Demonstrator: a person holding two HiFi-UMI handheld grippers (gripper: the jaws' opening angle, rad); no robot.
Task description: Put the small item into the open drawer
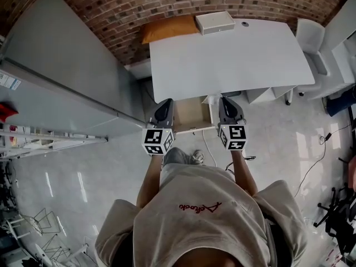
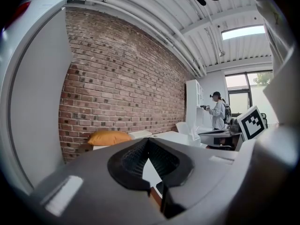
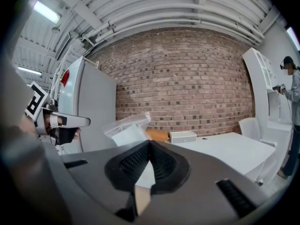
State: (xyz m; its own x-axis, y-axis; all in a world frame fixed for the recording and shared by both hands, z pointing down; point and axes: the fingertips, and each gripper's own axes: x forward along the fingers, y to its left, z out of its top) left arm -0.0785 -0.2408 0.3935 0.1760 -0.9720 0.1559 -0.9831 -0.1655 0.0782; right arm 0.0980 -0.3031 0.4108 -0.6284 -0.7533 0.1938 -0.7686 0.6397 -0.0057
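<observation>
Under the front edge of the white table (image 1: 233, 54), an open drawer (image 1: 192, 115) shows its bare wooden inside. My left gripper (image 1: 164, 102) hovers over the drawer's left side, shut and holding nothing (image 2: 148, 142). Over the drawer's right side, my right gripper (image 1: 227, 99) is shut (image 3: 150, 143) on a clear plastic bag (image 3: 126, 129) with a white item inside. The bag sticks up and to the left from the jaw tips. The left gripper view also catches the bag (image 2: 192, 130), beside the right gripper's marker cube (image 2: 253, 122).
A tall grey cabinet (image 1: 67, 77) stands at the left, close to the drawer. An orange cushion (image 1: 167, 28) and a white box (image 1: 214, 22) lie at the table's far edge. A white chair (image 1: 311, 35) is at the right, with cables (image 1: 317, 149) on the floor. A person (image 2: 218, 114) stands far off.
</observation>
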